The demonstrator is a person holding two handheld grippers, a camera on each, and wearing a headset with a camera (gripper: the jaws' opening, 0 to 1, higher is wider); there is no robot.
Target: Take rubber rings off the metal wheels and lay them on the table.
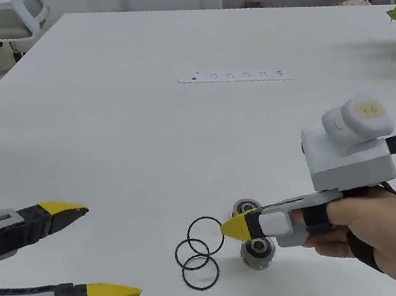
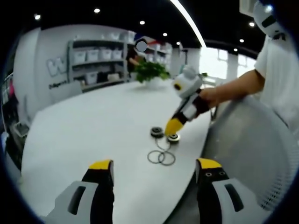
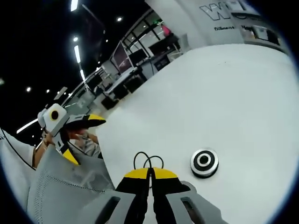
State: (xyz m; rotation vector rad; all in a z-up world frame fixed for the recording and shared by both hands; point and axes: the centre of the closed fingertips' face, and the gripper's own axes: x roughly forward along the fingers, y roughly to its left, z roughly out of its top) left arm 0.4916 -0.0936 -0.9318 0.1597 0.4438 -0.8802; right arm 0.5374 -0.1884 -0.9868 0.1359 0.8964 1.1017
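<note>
**Right jaws shut at the wheels, left wide open**

Head view: my left gripper (image 1: pixel 109 250) gapes empty over the worktop's (image 1: pixel 141 127) near left. My right gripper (image 1: pixel 227 228), jaws pressed together, crosses two metal wheels (image 1: pixel 246 208) and partly hides them. Three rubber rings (image 1: pixel 195 258) overlap just beside them. A power strip (image 1: pixel 235 75) lies mid-worktop.

Left gripper view: a plant (image 2: pixel 149 72) stands at the far end.

Right gripper view: one wheel and ring loops lie past my tips. I cannot tell whether they pinch a ring.

Three thin black rubber rings (image 1: pixel 198 254) lie flat and overlapping on the white counter (image 1: pixel 141 127), just beside two small shiny metal wheels (image 1: pixel 256 255) that sit close together.
</note>
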